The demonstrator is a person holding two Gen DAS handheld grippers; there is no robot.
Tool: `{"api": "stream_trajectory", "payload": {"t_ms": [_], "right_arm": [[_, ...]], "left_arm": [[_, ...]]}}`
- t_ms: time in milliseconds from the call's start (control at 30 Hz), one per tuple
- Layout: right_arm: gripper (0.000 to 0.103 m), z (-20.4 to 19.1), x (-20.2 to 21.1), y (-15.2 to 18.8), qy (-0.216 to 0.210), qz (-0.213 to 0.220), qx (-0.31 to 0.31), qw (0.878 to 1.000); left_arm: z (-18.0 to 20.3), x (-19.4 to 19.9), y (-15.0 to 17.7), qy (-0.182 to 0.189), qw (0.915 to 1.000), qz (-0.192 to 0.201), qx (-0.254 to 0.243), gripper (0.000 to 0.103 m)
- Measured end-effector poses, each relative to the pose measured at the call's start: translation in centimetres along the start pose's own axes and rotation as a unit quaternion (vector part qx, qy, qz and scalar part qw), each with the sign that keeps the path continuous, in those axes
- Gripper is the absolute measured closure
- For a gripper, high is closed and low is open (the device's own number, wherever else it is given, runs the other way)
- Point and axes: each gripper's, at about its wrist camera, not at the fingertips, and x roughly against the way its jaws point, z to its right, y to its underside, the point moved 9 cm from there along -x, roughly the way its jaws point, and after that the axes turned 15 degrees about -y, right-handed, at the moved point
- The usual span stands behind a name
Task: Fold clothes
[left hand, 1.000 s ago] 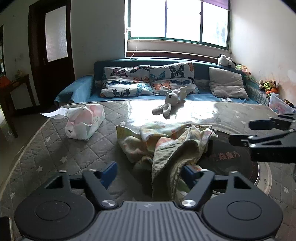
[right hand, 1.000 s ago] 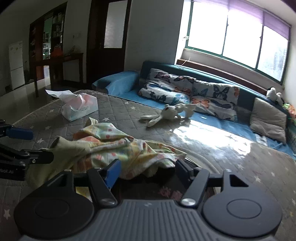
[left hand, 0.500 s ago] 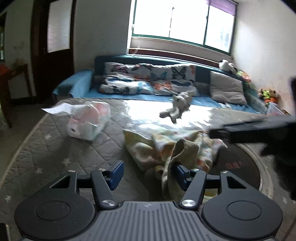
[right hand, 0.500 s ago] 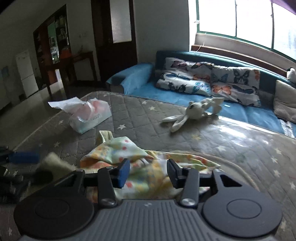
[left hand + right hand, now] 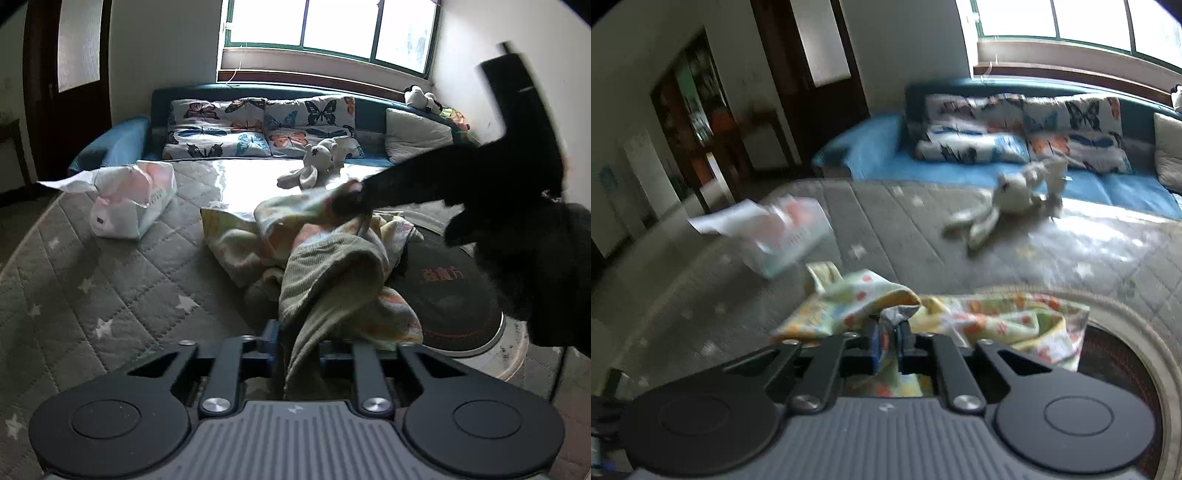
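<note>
A crumpled yellow patterned garment [image 5: 306,236] with a ribbed green cuff [image 5: 332,273] lies on the grey quilted table cover [image 5: 110,295]. My left gripper [image 5: 297,349] is shut on the green ribbed part, which hangs between its fingers. In the left wrist view my right gripper [image 5: 351,201] reaches in from the right and pinches the garment's far edge, lifting it. The right wrist view is blurred; there my right gripper [image 5: 888,345] is shut on a fold of the garment [image 5: 997,317].
A tissue pack [image 5: 133,199] sits at the left on the cover. A plush rabbit [image 5: 317,162] lies further back. A dark round plate [image 5: 450,295] is at the right under the garment. Behind stands a blue sofa [image 5: 122,144] with butterfly cushions [image 5: 258,125].
Both grippers went from open to shut on the garment. The right gripper swept in across the left view and lifted the far edge.
</note>
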Motion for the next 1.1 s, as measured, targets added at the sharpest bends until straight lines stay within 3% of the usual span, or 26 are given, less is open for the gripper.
{"api": "stream_trajectory", "payload": {"t_ms": [267, 500, 733, 900, 1000, 1067, 1100], "right_arm": [[0.097, -2.8, 7.7, -1.9, 0.023, 0.081, 0.061, 0.995], [0.097, -0.8, 14.4, 3.1, 0.078, 0.071, 0.047, 0.993], [0.097, 1.2, 21.2, 8.1, 0.132, 0.060, 0.033, 0.989], [0.093, 3.4, 25.0, 12.4, 0.175, 0.035, 0.010, 0.984], [0.084, 5.4, 25.4, 15.1, 0.201, -0.002, -0.003, 0.980], [0.083, 5.9, 25.8, 15.6, 0.215, -0.015, 0.006, 0.977], [0.079, 5.9, 26.0, 15.6, 0.219, -0.019, 0.012, 0.975]], "left_arm": [[2.1, 2.9, -0.8, 0.029, 0.9984, 0.046, -0.012, 0.094], [6.1, 6.1, -0.4, 0.089, 0.9931, 0.066, -0.039, 0.096], [11.0, 7.9, 3.5, 0.157, 0.9828, 0.033, -0.092, 0.095], [12.0, 8.2, 4.4, 0.168, 0.9786, 0.020, -0.117, 0.087], [11.3, 7.8, 3.6, 0.147, 0.9821, 0.024, -0.115, 0.065], [10.7, 7.3, 2.6, 0.127, 0.9856, 0.028, -0.109, 0.046], [10.4, 7.1, 2.1, 0.124, 0.9863, 0.029, -0.105, 0.043]]}}
